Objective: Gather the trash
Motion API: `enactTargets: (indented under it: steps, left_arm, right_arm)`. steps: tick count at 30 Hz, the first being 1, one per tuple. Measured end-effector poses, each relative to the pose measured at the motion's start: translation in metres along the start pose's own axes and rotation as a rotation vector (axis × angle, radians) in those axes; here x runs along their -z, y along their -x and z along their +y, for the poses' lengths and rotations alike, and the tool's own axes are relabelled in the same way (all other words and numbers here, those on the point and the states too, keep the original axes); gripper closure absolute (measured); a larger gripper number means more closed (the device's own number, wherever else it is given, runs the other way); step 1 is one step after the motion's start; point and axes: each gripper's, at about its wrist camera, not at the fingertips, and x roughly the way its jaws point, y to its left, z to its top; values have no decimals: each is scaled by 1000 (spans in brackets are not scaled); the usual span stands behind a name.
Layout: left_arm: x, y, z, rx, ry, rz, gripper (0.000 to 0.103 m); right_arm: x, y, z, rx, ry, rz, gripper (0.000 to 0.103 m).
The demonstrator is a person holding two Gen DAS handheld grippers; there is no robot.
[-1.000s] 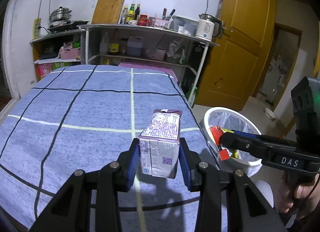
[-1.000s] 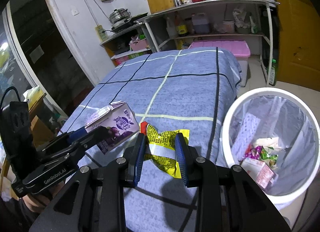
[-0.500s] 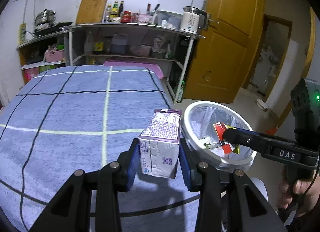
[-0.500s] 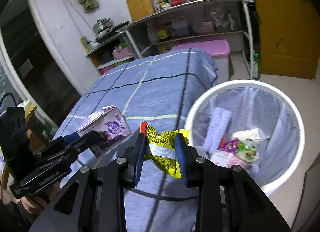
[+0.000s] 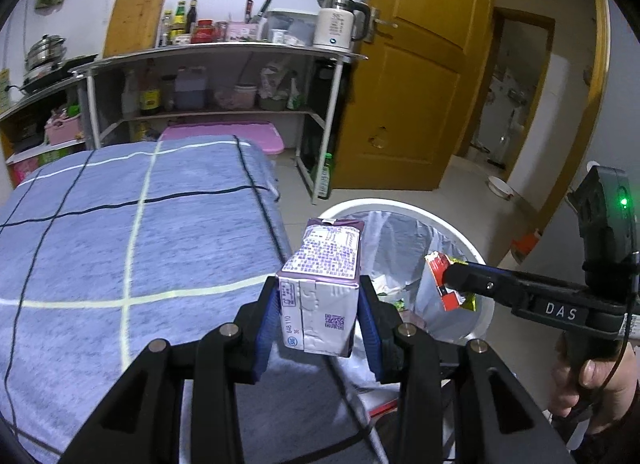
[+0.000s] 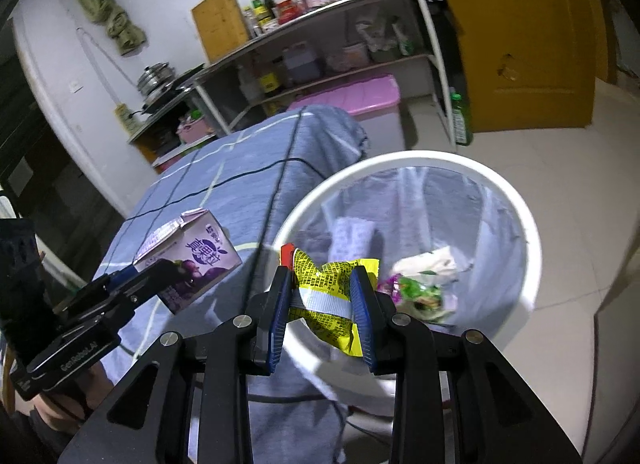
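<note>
- Small kitchen-like room; near surface a table under a blue checked cloth [image 5: 120,248], white bin [image 6: 516,199] with clear liner on the tiled floor hard against the table's corner, placed so trash can go straight off the edge.
- Left gripper [image 5: 320,316] nearest in its own view: blue pads clamped on both sides of a purple drink carton [image 5: 320,296], held by the bottom end with the folded top pointing away, clear of the cloth and about over the table edge, bin rim just beyond.
- Right gripper [image 6: 320,304] pinched narrow on a crumpled yellow snack wrapper [image 6: 332,296], gripped across the middle so the loose ends hang free; sits over the near rim of the bin, seemingly ready for a drop.
- Both pieces carried together, probably to empty both in one trip; wrapper nearer the opening than the carton.
- Bin already holds scraps: colourful wrappers [image 6: 416,292] and pale paper at the bottom, so likely midway through the task.
- Next judged: carton needs a bit more travel over the rim before release, else risk of landing on cloth or floor.
- Beyond: pink storage box [image 6: 360,99], metal shelf rack [image 5: 224,51] with bottles and white kettle [image 5: 336,23], yellow door [image 5: 416,83] at back.
</note>
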Motion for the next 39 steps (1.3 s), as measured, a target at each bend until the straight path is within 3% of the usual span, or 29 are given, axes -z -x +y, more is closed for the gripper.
enactTargets:
  steps: [18, 26, 39]
  left_arm:
    - [-3, -61, -29, 81, -49, 110, 63]
    - [-8, -61, -32, 93, -66, 105, 63]
    - [-6, -39, -34, 87, -64, 71, 63]
  right_arm:
    - [3, -22, -48, 72, -58, 75, 71]
    - [3, -28, -54, 77, -77, 91, 69]
    - [4, -7, -40, 93, -35, 45, 64]
